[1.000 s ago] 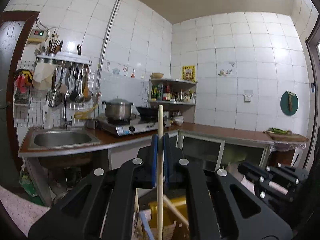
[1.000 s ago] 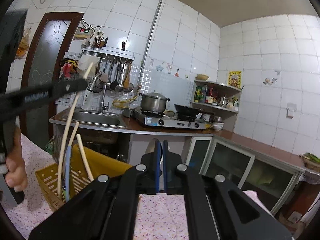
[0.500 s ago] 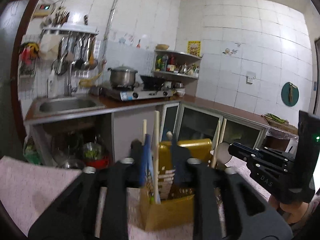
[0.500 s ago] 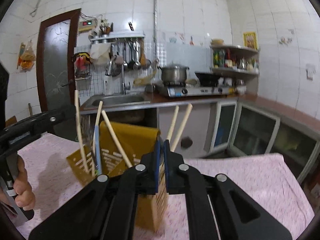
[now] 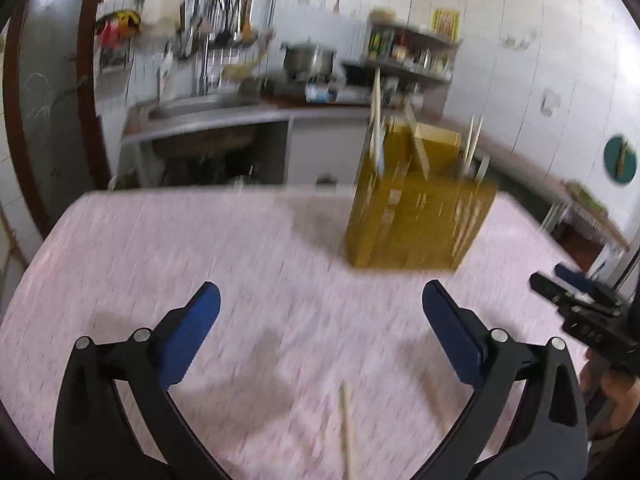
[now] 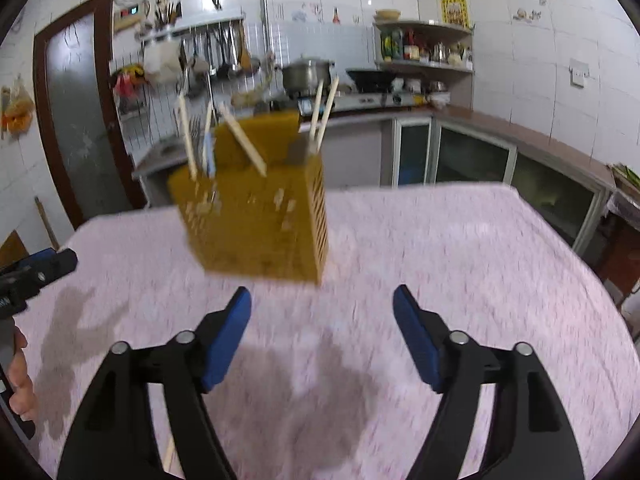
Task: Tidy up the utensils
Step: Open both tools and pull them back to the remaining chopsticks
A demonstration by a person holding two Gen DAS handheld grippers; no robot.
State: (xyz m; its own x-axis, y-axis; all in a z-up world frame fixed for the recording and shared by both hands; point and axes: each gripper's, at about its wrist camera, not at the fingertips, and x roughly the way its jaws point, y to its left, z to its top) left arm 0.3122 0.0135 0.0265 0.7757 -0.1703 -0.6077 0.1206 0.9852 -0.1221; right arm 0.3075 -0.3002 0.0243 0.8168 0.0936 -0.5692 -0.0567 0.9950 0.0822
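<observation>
Left wrist: left gripper (image 5: 320,304) just opened — empty.

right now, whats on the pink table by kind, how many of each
yellow slotted plastic utensil holder: 1
pale wooden chopsticks standing in it: 5
blue utensil in it, blurred: 1
loose wooden chopstick lying flat: 1
total: 8

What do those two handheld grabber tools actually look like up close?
Both look the same. The left gripper and the right gripper each have two curved matte black arms ending in flat blue pads, with round silver pivot pins along the arms. Seen from the side in the other tool's camera, each is a chunky black body with small silver screws, and the left one carries white lettering too blurred to read. No cables show.
</observation>
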